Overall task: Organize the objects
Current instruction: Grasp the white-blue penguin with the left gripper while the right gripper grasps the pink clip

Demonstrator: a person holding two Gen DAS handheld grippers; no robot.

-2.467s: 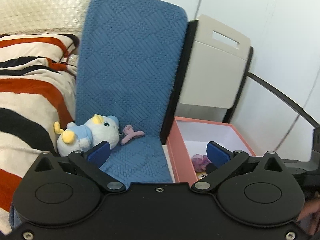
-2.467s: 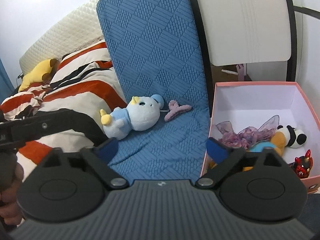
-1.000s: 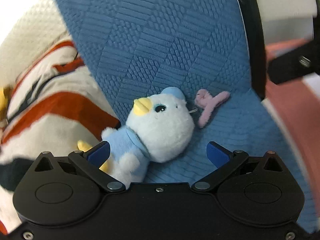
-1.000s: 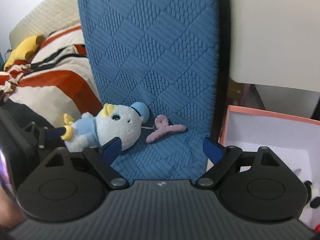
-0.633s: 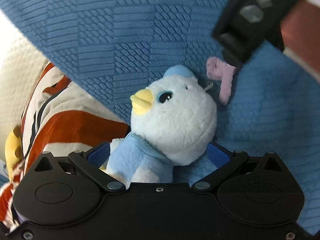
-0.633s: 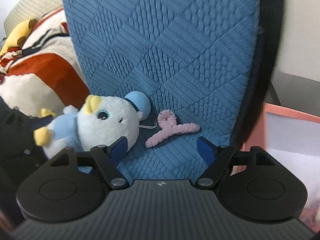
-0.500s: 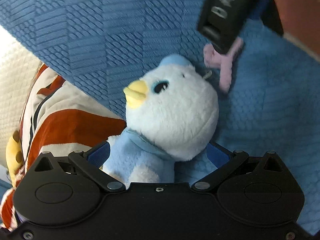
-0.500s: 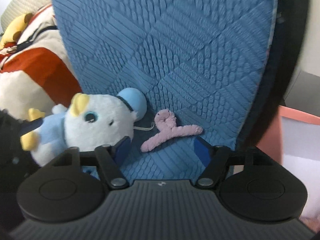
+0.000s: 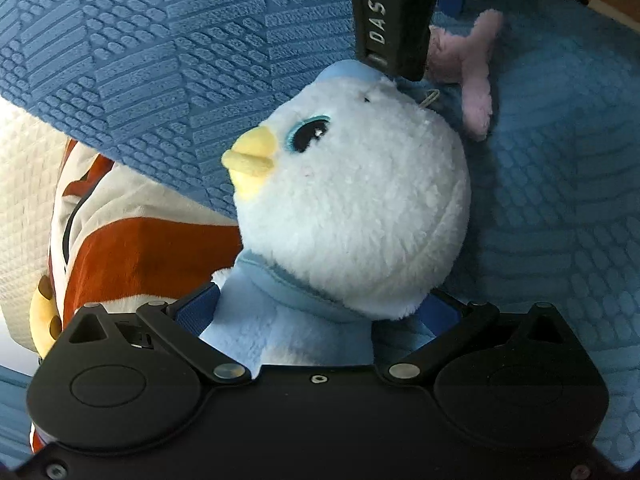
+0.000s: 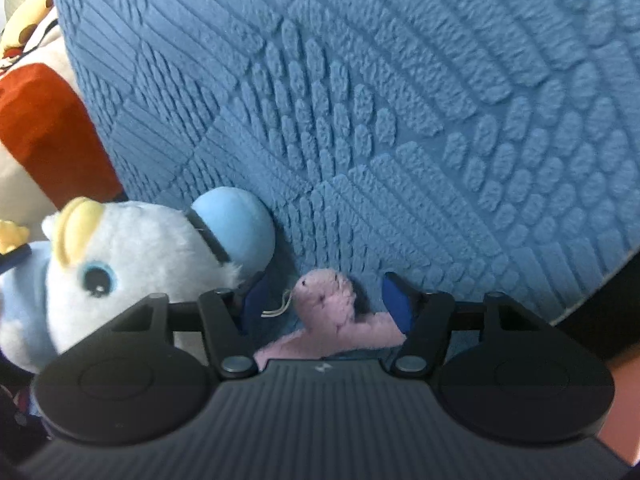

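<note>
Left hand-held gripper (image 9: 318, 312): jaws wide, straddling the plush bird (image 9: 352, 208) at its neck; blue pads sit beside the body, contact unclear, no squeeze visible. Right hand-held gripper (image 10: 324, 300): jaws have just been closing, now partly open, with the pink toy (image 10: 328, 312) between them; pads not yet pressing on it. Pink toy lies just beside the bird's head, both on the blue cushion (image 10: 380, 100). Striped blanket (image 9: 132, 248) on the bird's other side.

A blue quilted cushion (image 9: 560, 208) carries a plush bird (image 9: 352, 200) and pink fuzzy clip (image 10: 332, 312).
</note>
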